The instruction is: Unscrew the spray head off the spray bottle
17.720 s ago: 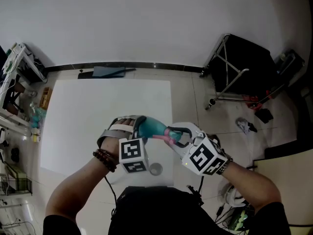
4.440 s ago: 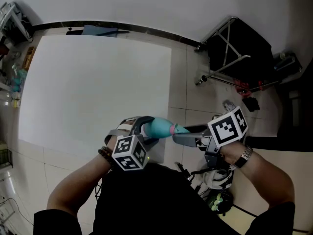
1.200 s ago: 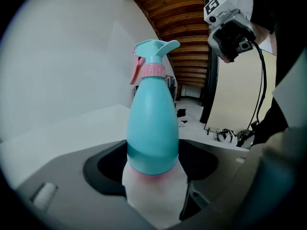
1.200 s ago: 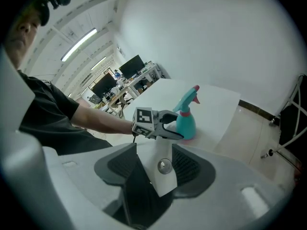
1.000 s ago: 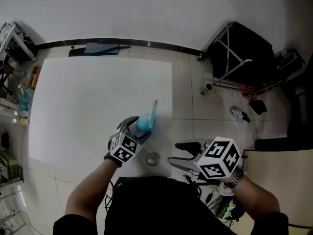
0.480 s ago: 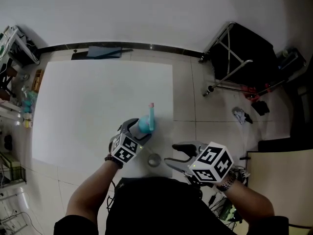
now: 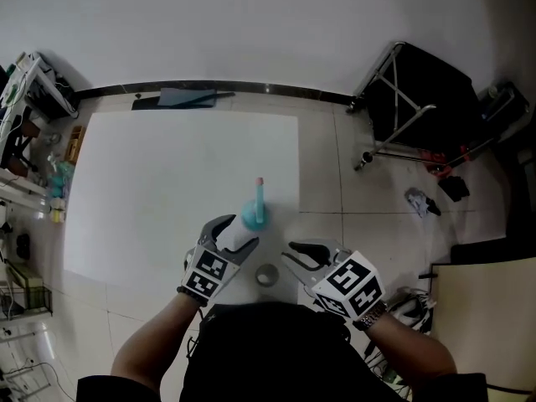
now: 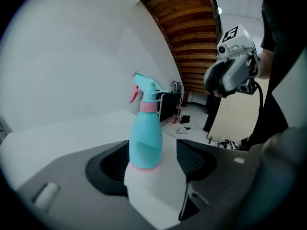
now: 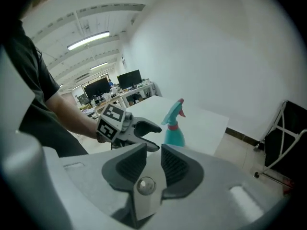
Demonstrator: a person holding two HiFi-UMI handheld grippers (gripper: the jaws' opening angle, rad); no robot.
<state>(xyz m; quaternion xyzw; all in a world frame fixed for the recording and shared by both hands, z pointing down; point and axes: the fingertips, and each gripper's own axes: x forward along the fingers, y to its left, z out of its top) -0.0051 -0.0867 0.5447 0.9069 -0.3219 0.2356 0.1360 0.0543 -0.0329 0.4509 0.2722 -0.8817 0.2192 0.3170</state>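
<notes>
upright spray bottle (image 7: 254, 214), long axis vertical, nozzle (image 8: 136, 75) toward the far wall (image 7: 251, 23)

Spray bottle (image 7: 254, 216) is smooth plastic (white surface (image 7: 159, 182) matt).

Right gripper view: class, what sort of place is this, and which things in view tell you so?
Probably an open-plan office or lab: computer monitors on desks in the background, long ceiling strip lights overhead, and a tiled floor beside the white worktable.
</notes>
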